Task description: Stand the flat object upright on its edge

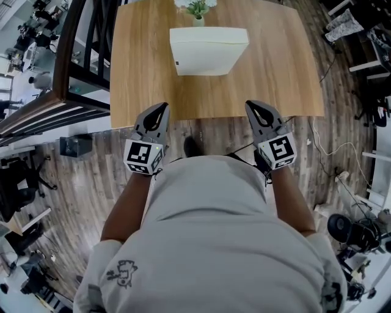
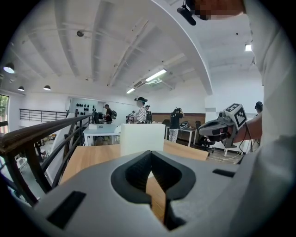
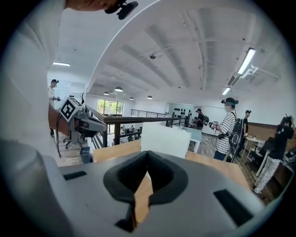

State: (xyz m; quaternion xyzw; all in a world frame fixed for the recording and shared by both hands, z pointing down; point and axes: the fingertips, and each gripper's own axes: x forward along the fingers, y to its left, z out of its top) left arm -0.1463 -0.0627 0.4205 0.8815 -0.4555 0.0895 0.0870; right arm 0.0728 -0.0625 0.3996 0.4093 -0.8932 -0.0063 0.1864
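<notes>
A white flat box [image 1: 208, 52] stands upright on the wooden table [image 1: 275, 79], near its far middle. It shows as a white slab in the left gripper view [image 2: 142, 138] and in the right gripper view [image 3: 165, 139]. My left gripper [image 1: 160, 109] hovers at the table's near edge, left of centre, shut and empty [image 2: 151, 153]. My right gripper [image 1: 253, 105] hangs at the near edge to the right, also shut with nothing in it [image 3: 148, 154]. Both are well short of the box. Each gripper sees the other off to its side.
A small green plant [image 1: 197, 8] sits just behind the box. A dark stair railing [image 1: 73, 55] runs along the table's left side. Cables [image 1: 330, 147] lie on the wood floor to the right. Several people [image 3: 229, 127] stand at desks in the background.
</notes>
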